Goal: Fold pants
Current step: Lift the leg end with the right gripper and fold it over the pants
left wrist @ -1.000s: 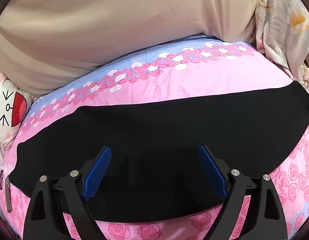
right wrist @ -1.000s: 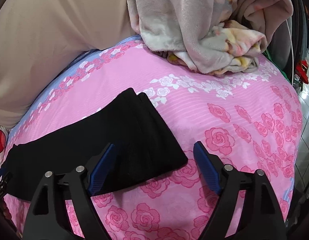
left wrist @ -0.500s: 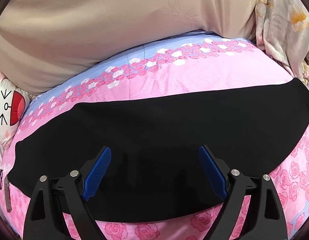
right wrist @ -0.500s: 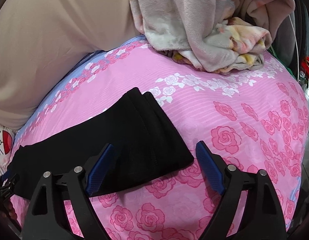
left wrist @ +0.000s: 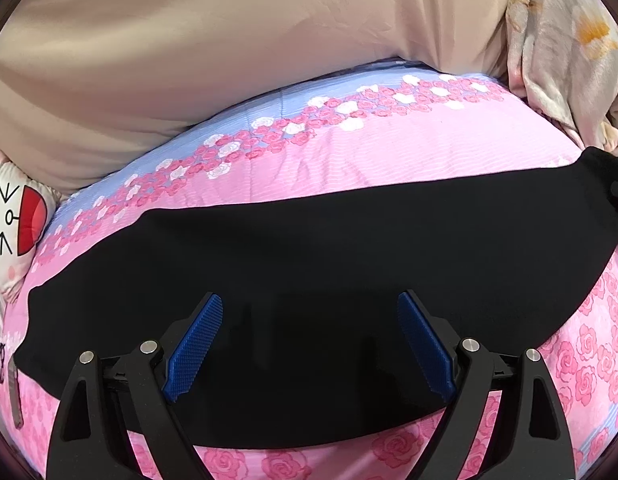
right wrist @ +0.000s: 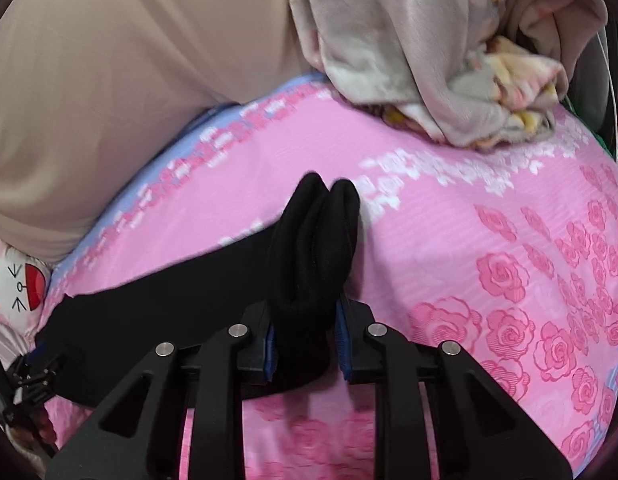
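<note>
Black pants [left wrist: 329,264] lie folded lengthwise as a long band across a pink rose-print bed sheet [left wrist: 389,160]. My left gripper [left wrist: 309,340] is open, its blue pads [left wrist: 197,340] spread just above the middle of the band. My right gripper [right wrist: 305,340] is shut on the right end of the pants [right wrist: 313,248], which bunches up between the pads and lifts off the sheet. The rest of the band trails away to the left in the right wrist view. The left gripper [right wrist: 33,372] shows at that view's left edge.
A large beige pillow [left wrist: 229,60] lies along the far side of the bed. A crumpled floral blanket [right wrist: 449,60] sits at the far right. A white cartoon cushion [left wrist: 13,224] is at the left. The bed edge is at the right [right wrist: 613,360].
My right gripper has closed on the right end of the pants and raised it, so the cloth now bunches upright. My left gripper stays open and has moved slightly closer over the band.
</note>
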A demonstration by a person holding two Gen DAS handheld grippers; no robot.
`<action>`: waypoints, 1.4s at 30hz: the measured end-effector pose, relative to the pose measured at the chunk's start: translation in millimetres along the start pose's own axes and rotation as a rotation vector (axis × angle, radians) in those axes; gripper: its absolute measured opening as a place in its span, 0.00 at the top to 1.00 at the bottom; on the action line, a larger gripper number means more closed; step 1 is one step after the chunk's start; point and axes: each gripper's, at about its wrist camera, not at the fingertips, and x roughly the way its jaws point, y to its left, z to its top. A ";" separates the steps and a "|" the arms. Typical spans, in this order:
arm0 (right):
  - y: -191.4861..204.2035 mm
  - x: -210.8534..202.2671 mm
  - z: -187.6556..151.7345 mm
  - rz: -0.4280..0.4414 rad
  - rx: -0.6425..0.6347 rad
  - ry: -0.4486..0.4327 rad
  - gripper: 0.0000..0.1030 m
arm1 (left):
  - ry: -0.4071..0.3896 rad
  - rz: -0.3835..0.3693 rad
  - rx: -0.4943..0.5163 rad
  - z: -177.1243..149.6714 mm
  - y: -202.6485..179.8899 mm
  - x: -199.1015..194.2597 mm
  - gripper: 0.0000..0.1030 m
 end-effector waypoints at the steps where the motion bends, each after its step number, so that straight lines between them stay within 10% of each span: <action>1: 6.9 -6.4 3.5 0.009 -0.001 -0.018 0.79 | -0.003 0.001 -0.006 0.1 2.8 -1.0 0.16; 24: 247.4 -81.8 32.4 0.217 -0.310 -0.207 0.81 | -0.068 0.025 -0.169 -42.3 124.7 -34.1 0.16; 42: 449.7 0.9 -53.2 0.443 -0.593 0.033 0.81 | -0.063 0.111 -0.309 -88.0 217.7 -46.4 0.16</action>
